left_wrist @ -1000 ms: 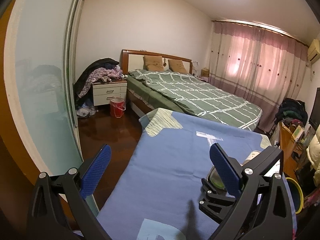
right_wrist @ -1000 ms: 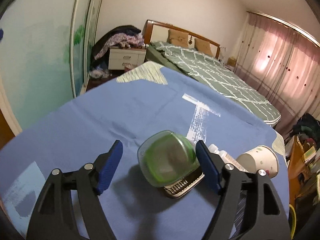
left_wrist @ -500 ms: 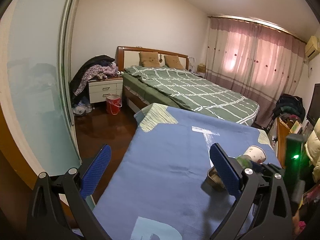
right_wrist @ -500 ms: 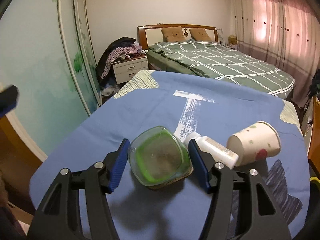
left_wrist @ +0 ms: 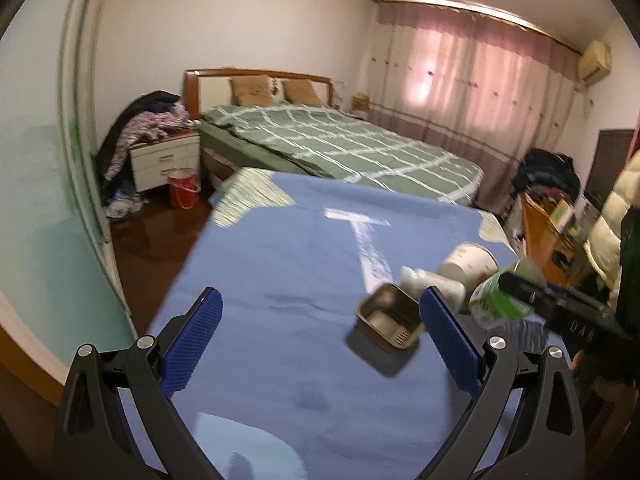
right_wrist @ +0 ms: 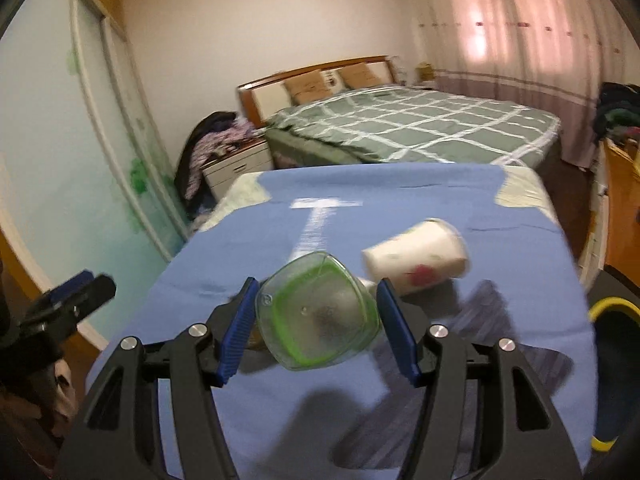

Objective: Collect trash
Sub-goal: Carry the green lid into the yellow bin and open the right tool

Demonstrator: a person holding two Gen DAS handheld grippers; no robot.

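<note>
My right gripper is shut on a clear lid with a green rim and holds it above the blue tablecloth. The lid also shows in the left wrist view, lifted off a brown square box that lies open on the cloth. A white paper cup lies on its side behind the lid; a white bottle lies beside it. My left gripper is open and empty, low over the cloth left of the box.
A green checked bed stands beyond the table. A white nightstand and a red bin are at the left by the sliding door. A yellow-rimmed bin is at the right of the table.
My right gripper closed on the lid and lifted it off the brown box. Both views swung; my left gripper moved nearer the box.
</note>
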